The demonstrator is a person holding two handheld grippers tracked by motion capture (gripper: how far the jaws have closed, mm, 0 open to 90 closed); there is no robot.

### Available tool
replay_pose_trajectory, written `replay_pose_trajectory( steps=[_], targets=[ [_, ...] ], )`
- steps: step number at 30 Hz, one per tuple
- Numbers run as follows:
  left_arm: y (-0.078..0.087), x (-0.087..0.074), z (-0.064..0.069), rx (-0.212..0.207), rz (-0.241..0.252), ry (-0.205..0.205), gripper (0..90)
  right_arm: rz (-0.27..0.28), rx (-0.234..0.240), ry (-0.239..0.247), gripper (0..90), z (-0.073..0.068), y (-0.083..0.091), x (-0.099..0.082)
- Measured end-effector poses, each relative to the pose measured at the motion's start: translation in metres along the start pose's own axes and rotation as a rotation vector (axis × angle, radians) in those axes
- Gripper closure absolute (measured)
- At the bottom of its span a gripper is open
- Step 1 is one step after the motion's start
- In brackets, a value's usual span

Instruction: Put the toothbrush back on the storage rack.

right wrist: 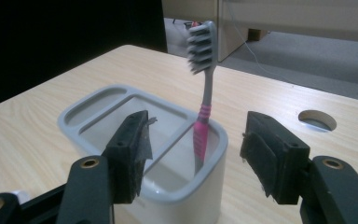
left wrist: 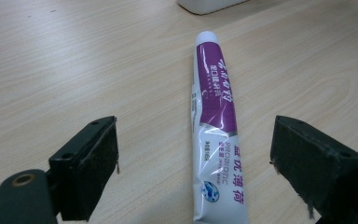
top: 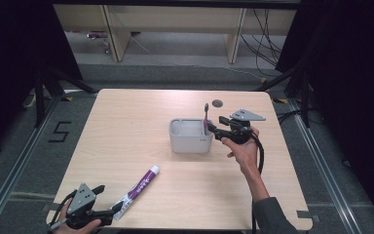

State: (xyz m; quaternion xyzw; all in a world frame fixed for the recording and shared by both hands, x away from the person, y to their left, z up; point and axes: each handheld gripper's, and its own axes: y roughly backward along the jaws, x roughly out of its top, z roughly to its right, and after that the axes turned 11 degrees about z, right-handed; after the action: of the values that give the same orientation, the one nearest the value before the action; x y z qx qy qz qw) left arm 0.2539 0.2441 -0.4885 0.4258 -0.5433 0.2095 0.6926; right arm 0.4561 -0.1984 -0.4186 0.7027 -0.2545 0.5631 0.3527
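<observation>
A grey holder (top: 190, 137) (right wrist: 98, 100) stands near the table's middle. A pink and grey toothbrush (top: 206, 118) (right wrist: 202, 107) stands upright in its right-hand compartment, bristles up. My right gripper (top: 213, 127) (right wrist: 196, 144) is just right of the holder, open, its pads apart from the toothbrush handle. A purple and white toothpaste tube (top: 137, 190) (left wrist: 216, 126) lies flat near the front left. My left gripper (top: 108, 210) (left wrist: 195, 161) sits at the tube's crimped end, jaws wide open on either side of it, not touching.
A round cable hole (top: 217, 103) (right wrist: 317, 120) is in the tabletop behind the holder. The table's front edge is close to my left hand. Desk legs and cables lie on the floor beyond the far edge.
</observation>
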Motion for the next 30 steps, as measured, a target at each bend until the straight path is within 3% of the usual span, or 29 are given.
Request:
replay_pose_trajectory(
  steps=[8,9,12,13,17,23,30],
  targets=[
    [-0.001,0.0,0.0,-0.002,0.002,0.003,14.8,0.006,0.011,-0.006,40.4,-0.006,0.029,-0.007],
    [-0.001,0.0,0.0,-0.003,0.002,0.002,14.8,-0.015,0.026,0.016,40.2,-0.005,0.033,-0.009],
    [0.0,0.0,0.0,0.001,0.0,0.0,14.8,-0.016,0.028,0.013,40.4,-0.006,0.037,-0.012],
    [0.0,0.0,0.0,0.001,0.001,0.0,14.8,-0.014,0.027,0.044,40.5,-0.006,0.041,-0.014],
    [0.0,0.0,0.001,0.001,0.005,0.004,14.8,-0.028,0.022,0.03,41.0,-0.009,0.047,-0.019],
    [0.0,0.0,0.001,-0.008,0.007,0.002,14.8,-0.07,0.028,0.063,40.8,-0.009,0.062,-0.032],
    [-0.001,0.0,0.001,-0.007,0.011,0.009,14.8,-0.091,0.032,0.059,40.3,-0.011,0.073,-0.042]
  ],
)
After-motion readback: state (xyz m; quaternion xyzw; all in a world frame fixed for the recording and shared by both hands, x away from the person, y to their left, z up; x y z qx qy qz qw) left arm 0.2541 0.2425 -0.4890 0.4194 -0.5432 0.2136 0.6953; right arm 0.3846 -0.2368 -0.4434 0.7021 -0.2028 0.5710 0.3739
